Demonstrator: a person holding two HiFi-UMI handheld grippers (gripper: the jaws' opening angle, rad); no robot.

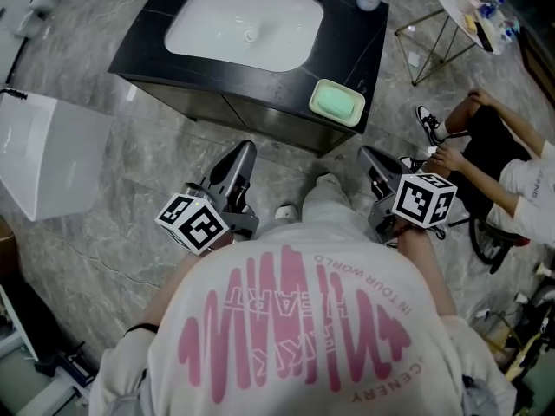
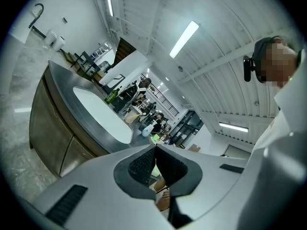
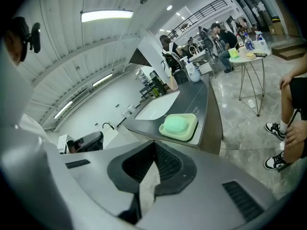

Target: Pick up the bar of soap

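The right gripper (image 1: 368,154) is closed with nothing between its jaws, and the left gripper (image 1: 245,150) is likewise shut and empty. Both are held low in front of the dark stone vanity counter (image 1: 147,42). The pale green bar of soap (image 1: 336,102) lies ahead of the right gripper and a little to its left, higher than its tips, in a pale green rectangular soap dish (image 1: 314,102). In the right gripper view it appears just beyond the jaw tips (image 3: 154,145), with the soap (image 3: 175,123) standing proud of the dish rim (image 3: 184,137). The step in hand looks like the approach. The jaws should be spread before they pass the counter's front edge, then brought in from above and set on the bar's two long sides, clear of the rim. The bar may be slick, so a slow, square squeeze is probably safer than a snatch. The dish sits at the counter corner nearest the right gripper, close to two edges, so a push could send it off. The white oval basin (image 1: 243,24) lies ahead of the left gripper. A seated person (image 1: 494,154) is near the right gripper's outer side, so there is less room there than ahead
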